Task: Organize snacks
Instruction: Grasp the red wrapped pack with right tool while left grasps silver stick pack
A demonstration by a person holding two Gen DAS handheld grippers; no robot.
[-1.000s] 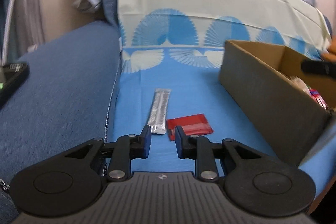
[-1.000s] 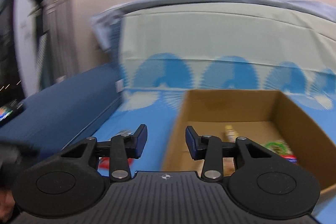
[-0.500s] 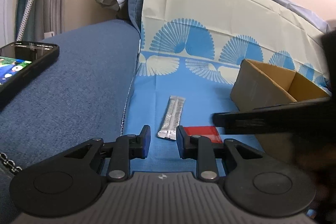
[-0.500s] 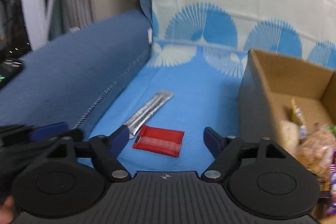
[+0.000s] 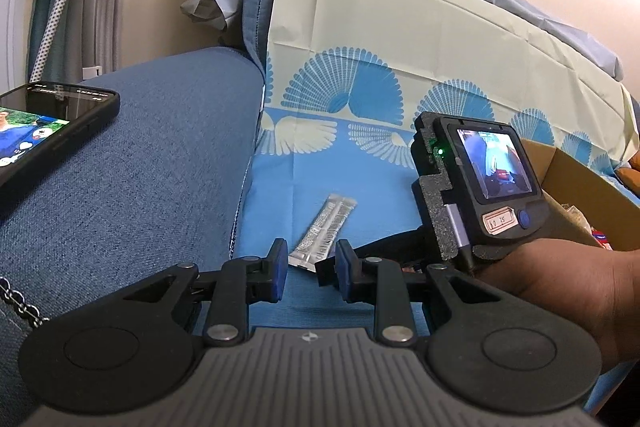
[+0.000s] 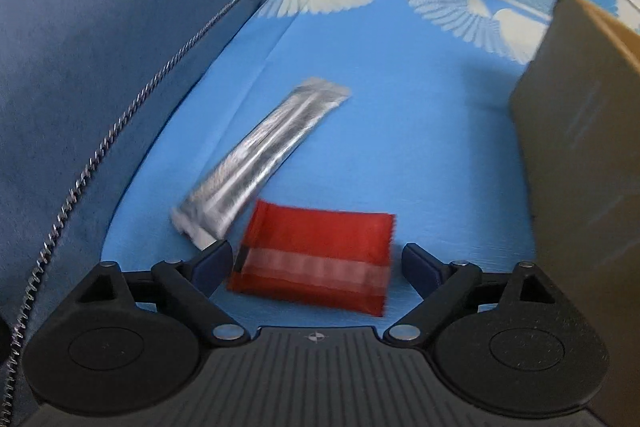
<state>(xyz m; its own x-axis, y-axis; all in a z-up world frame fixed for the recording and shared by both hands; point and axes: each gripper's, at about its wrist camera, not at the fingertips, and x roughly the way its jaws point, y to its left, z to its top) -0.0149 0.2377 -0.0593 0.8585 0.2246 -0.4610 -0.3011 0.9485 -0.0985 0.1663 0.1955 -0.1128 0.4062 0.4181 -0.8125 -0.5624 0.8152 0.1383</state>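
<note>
Lowered since before, right tongs [image 6: 316, 267] straddle the red packet [image 6: 316, 259], spread; left tongs [image 5: 307, 273] narrowly parted.

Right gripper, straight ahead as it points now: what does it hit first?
Likely the red packet, which lies between the open fingers of the right gripper. The silver stick lies beyond, to the left. Depth unclear.

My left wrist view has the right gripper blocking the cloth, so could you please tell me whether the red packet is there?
Observer: Yes, the red packet lies flat on the blue cloth, between the right gripper's fingers.
Operator: Is it gripped?
Observer: No, the jaws are wide open on either side of it.
Operator: What is next to it?
Observer: The silver packet's near end lies by its left corner.
</note>
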